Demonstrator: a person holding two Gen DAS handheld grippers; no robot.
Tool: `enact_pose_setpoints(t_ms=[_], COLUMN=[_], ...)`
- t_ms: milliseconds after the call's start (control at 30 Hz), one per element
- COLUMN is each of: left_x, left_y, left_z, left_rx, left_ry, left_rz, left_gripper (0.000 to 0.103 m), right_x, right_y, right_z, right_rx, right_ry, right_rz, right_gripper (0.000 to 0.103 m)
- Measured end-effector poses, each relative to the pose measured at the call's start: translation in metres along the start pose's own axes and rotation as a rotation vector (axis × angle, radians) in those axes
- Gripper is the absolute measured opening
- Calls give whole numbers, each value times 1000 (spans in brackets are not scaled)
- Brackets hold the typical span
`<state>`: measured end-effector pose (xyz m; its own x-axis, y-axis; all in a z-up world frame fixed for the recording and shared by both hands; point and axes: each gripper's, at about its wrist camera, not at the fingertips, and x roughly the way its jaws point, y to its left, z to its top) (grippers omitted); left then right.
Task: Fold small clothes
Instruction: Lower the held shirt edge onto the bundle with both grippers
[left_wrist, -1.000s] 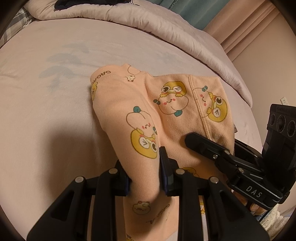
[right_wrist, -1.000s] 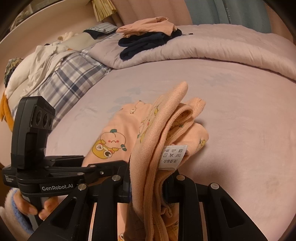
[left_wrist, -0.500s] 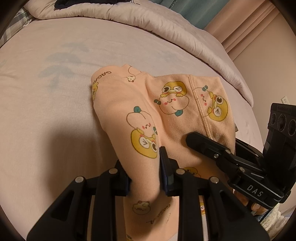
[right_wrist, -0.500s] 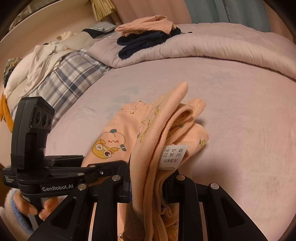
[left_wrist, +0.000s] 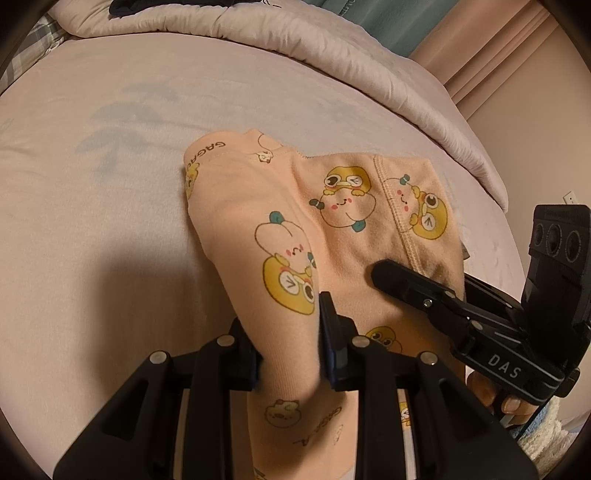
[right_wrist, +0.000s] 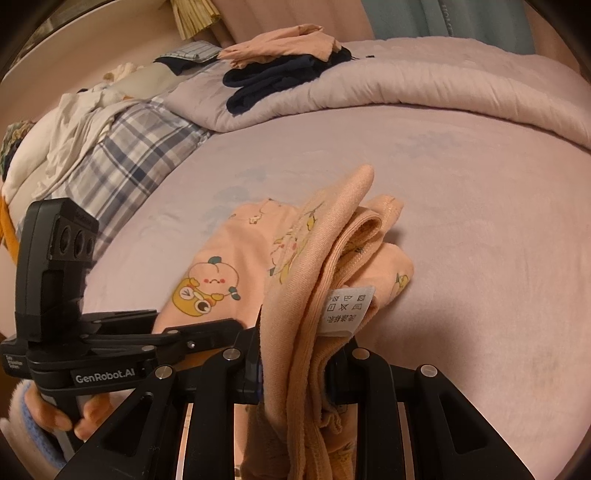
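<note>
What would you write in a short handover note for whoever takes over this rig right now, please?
Left gripper: shut on the peach cartoon-print garment, pinching a fold near its closer end.
Right gripper: shut on the same garment's bunched layers, care label hanging out at the jaws.
Garment: far part rests on the pink bed sheet, near part lifted by both grippers.
Other clothes: a peach piece and a dark piece lie on the rolled duvet.
Done: garment gripped at two points, partly doubled over.
Left: lay the fold down, flatten it, release, and set it aside.
</note>
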<state>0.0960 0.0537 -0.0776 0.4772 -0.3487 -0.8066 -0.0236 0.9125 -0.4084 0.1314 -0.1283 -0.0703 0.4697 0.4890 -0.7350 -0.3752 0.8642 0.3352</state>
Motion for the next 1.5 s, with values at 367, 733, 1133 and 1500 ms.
enact_pose_setpoints(t_ms=[367, 733, 1133, 1500], left_x=[0, 0, -1, -2], left_y=[2, 6, 5, 6], left_z=[0, -1, 0, 0], left_rx=[-4, -8, -6, -2], left_ry=[1, 4, 6, 7], left_rz=[-1, 2, 3, 10], left_gripper=[28, 31, 31, 32], right_x=[1, 3, 4, 4], right_y=[-13, -21, -25, -27], right_z=[-3, -5, -5, -5], right_rx=[68, 105, 123, 126], right_ry=[25, 44, 51, 55], right_rz=[23, 32, 39, 41], right_gripper=[26, 26, 26, 26])
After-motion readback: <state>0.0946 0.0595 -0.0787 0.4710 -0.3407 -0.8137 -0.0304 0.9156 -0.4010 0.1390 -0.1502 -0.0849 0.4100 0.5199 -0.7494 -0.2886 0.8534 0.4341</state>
